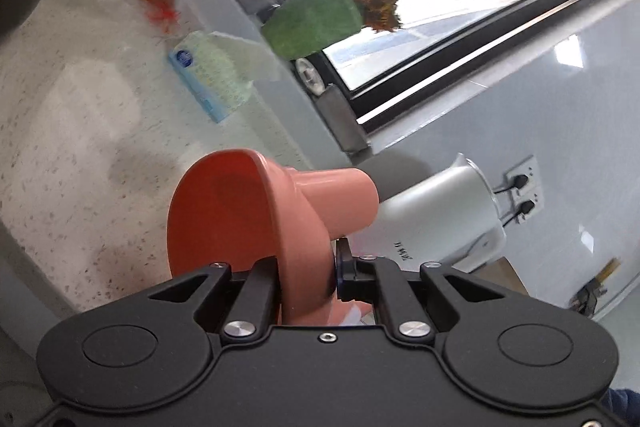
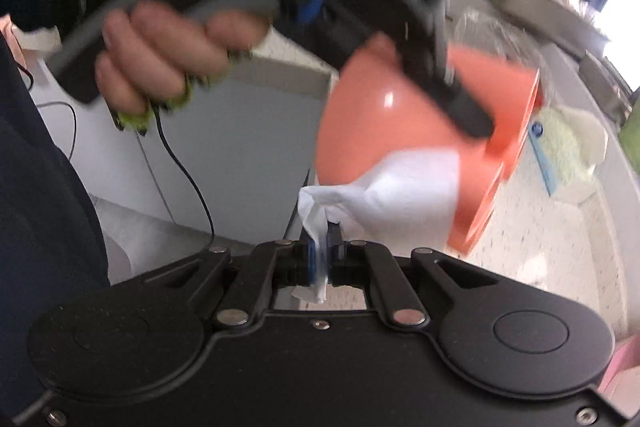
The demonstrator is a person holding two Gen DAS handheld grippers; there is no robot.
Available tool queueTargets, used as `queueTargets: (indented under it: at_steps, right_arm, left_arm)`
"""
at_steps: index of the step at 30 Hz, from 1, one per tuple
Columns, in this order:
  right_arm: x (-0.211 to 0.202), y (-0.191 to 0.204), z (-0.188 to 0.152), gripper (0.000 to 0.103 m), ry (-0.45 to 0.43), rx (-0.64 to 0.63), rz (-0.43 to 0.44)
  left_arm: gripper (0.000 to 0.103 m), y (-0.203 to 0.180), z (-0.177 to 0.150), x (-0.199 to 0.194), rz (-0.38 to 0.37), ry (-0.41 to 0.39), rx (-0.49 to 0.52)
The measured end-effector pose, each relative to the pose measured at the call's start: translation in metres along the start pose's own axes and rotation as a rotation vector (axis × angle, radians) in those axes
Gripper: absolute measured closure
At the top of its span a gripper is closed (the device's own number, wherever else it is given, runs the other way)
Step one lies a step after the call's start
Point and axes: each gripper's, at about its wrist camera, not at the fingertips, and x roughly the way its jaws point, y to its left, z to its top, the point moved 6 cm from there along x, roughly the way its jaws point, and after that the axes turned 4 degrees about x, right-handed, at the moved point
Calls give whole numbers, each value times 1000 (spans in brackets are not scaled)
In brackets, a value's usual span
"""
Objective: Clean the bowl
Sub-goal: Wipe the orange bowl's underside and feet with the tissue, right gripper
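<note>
Both grippers are clamped: left gripper (image 1: 306,275) pinches the bowl (image 1: 240,227) rim, held tilted above the worktop (image 1: 60,147); right gripper (image 2: 322,259) pinches a tissue (image 2: 400,187). Press tissue firmly, wiping around the bowl while bracing it.

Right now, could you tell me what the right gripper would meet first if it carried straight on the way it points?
Probably the orange bowl: the right gripper, shut on a white tissue, points at it, and the tissue seems to touch the bowl already; depth is unclear.

The left gripper (image 1: 306,277) is squeezed tight on the rim of the round orange plastic bowl (image 1: 224,215). At the upper left, a hand (image 2: 168,39) wraps its handle. The right gripper (image 2: 322,259) pinches a white paper tissue (image 2: 400,187).
</note>
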Motion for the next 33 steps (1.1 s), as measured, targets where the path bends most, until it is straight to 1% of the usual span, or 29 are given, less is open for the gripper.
queueTargets:
  at_steps: [4,7,11,14,16,20,23,26,29,31,33]
  right_arm:
    - [-8,-20,-1,97,-15,36,-48]
    - [-17,-34,2,97,-27,45,-79]
    - [-21,-41,2,97,-24,34,-105]
    - [-24,-45,3,97,-20,16,-119]
    - [-26,-47,3,97,-18,1,-127]
    - [-29,-50,4,97,-17,-34,-140]
    - [-36,-53,8,97,-27,-59,-161]
    - [-48,-47,15,97,-61,-111,-185]
    - [-62,-38,21,97,-82,-223,-205]
    - [-74,-39,28,97,-98,-266,-218]
    - [-85,-40,33,97,-108,-291,-232]
  left_arm:
    - [94,-17,2,-9,-57,7,32]
    - [94,-24,2,-11,-66,16,60]
    - [94,-31,2,-14,-67,16,82]
    - [94,-36,1,-18,-73,24,119]
    - [94,-41,1,-21,-83,43,161]
    - [94,-48,2,-27,-104,74,210]
    - [94,-53,3,-30,-107,105,260]
    - [94,-61,2,-35,-113,152,337]
    - [94,-70,-4,-37,-115,224,455]
    - [93,-72,-10,-35,-113,264,515]
    - [93,-73,-15,-32,-110,293,553]
